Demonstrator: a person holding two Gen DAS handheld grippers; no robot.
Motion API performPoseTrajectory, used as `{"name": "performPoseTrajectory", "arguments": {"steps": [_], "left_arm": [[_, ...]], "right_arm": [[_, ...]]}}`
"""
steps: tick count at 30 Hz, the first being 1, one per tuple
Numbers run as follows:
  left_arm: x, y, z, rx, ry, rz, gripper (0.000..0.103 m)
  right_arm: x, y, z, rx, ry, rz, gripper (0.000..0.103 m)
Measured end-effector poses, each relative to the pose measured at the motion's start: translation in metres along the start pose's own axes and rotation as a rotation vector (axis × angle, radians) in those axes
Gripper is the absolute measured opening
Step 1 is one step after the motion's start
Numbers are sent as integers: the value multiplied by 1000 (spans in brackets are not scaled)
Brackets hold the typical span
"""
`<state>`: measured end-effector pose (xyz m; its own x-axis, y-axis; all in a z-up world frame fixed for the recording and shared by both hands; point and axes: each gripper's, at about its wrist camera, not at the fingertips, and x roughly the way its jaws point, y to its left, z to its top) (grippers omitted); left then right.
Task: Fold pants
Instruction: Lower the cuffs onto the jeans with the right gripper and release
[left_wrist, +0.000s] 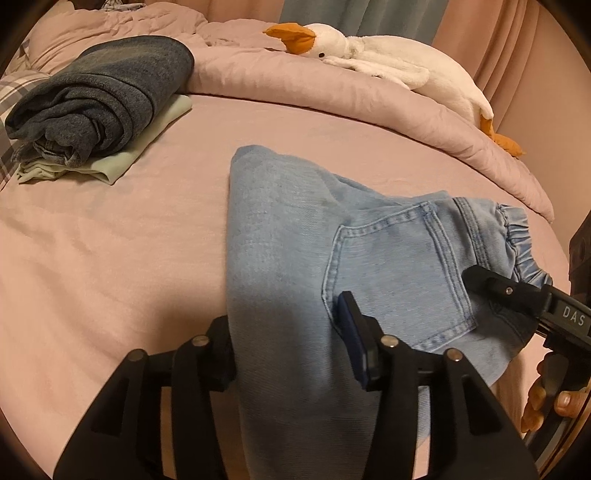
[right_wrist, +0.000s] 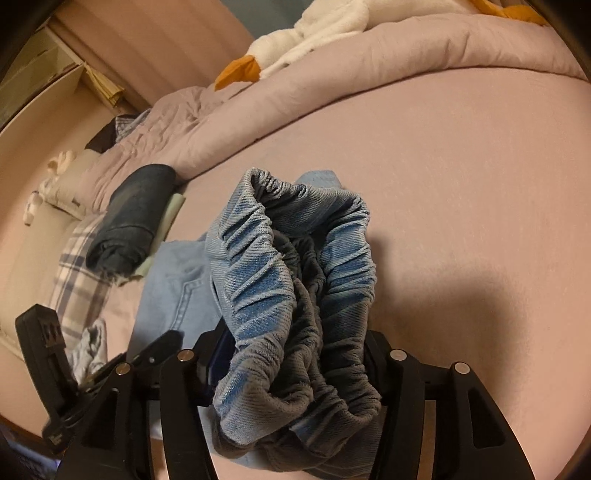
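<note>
Holding the soft, limp pants (left_wrist: 288, 236), my left hand-held gripper (left_wrist: 288, 354) clamps the leg fabric; my right hand-held gripper (right_wrist: 295, 354) clamps the bunched elastic waistband (right_wrist: 295, 258); seams grip best.

Both wrist views close, perhaps sharing jeans (left_wrist: 295, 236)

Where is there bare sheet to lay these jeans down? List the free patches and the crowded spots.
Free: the pink sheet between the light jeans and the folded stack; also the stretch between the jeans and the rolled duvet. Crowded: the stack's corner by the plaid pillow, and the duvet ridge under the plush goose.
</note>
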<state>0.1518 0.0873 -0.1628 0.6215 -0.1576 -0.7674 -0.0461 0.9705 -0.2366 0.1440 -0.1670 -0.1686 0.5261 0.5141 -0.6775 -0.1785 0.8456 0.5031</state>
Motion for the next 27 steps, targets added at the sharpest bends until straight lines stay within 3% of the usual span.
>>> {"name": "performPoseTrajectory", "arguments": {"steps": [6, 13, 17, 24, 27], "left_arm": [[-2, 3, -1, 13, -2, 44, 65], [-17, 16, -9, 13, 1, 75, 66], [-25, 23, -14, 24, 10, 82, 67], [-15, 24, -23, 46, 21, 131, 73], [-15, 23, -24, 50, 17, 147, 76]], "right_arm": [[-2, 1, 3, -18, 22, -6, 58], [-19, -9, 2, 34, 3, 3, 63], [-39, -1, 1, -30, -66, -52, 63], [-13, 8, -3, -169, 33, -238, 64], [-8, 8, -3, -166, 31, -262, 64]]}}
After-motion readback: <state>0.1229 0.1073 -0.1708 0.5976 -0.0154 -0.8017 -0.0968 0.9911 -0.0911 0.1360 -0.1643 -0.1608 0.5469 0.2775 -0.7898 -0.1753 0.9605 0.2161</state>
